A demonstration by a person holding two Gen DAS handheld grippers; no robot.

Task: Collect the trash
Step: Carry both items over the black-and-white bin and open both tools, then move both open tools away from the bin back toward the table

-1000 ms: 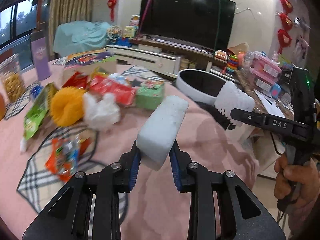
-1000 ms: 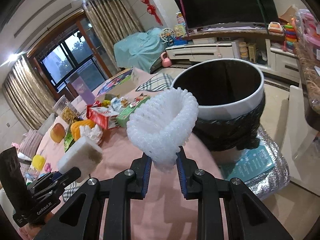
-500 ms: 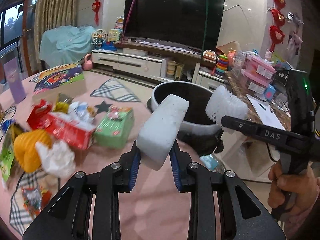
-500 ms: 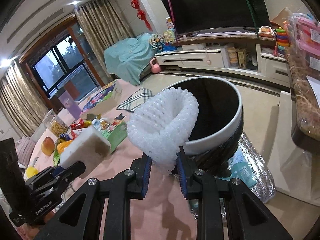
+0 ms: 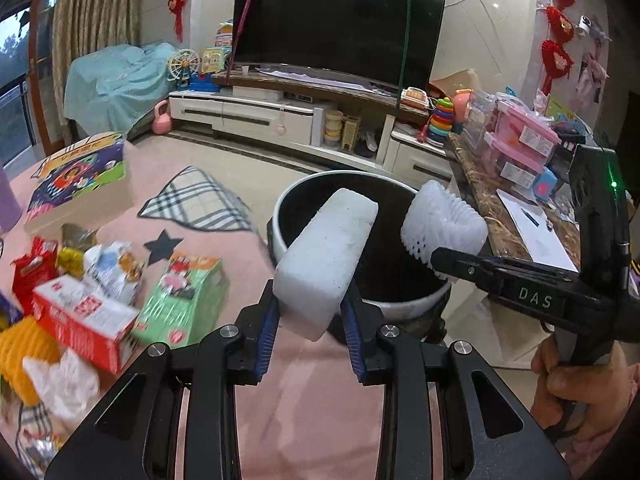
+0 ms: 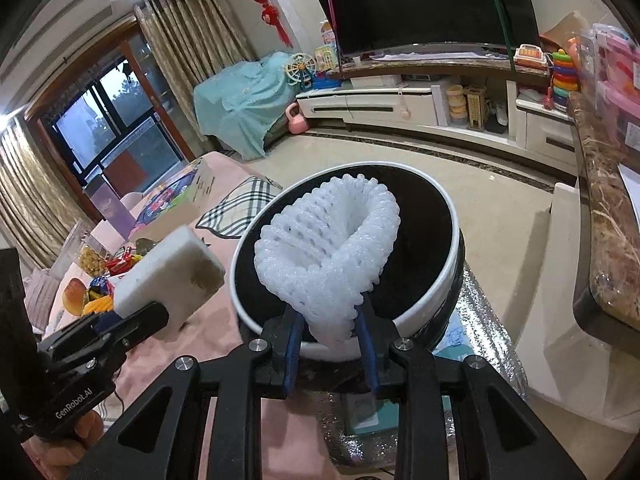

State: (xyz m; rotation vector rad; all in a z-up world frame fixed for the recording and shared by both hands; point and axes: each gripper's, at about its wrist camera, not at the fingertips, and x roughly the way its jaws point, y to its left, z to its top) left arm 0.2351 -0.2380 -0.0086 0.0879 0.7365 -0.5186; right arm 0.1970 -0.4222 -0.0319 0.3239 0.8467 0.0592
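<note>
- Left claw [image 5: 310, 322]: blue pads press on the lower end of a white foam block [image 5: 326, 264], block tilted up and away from the claw
- In the left wrist view the block's far end overlaps the near rim of the trash bin [image 5: 400, 304] — a round bin, white rim, dark inside
- Right claw [image 6: 329, 340]: jaws opening; the white foam fruit net [image 6: 330, 256] sits between the blue pads, its narrow lower end pinched there, pads on it
- Net flares wide above the pads, seen over the bin's dark opening in the right wrist view
- Bin stands on the floor just beside the edge of the desk [image 5: 248, 400], which has a pink cloth with plaid patches
- A hand [image 5: 580, 396] grips the right claw's handle at the right edge of the left view; another hand [image 6: 60, 444] shows low left in the right view
- On the desk, left of the claws: green carton [image 5: 184, 300], red carton [image 5: 84, 320], crumpled white wrapper [image 5: 60, 384], yellow net [image 5: 20, 352] — blurred
- Flat printed box [image 5: 76, 176] farther back on the desk
- Background: dark television [image 5: 340, 20] on a low white cabinet
</note>
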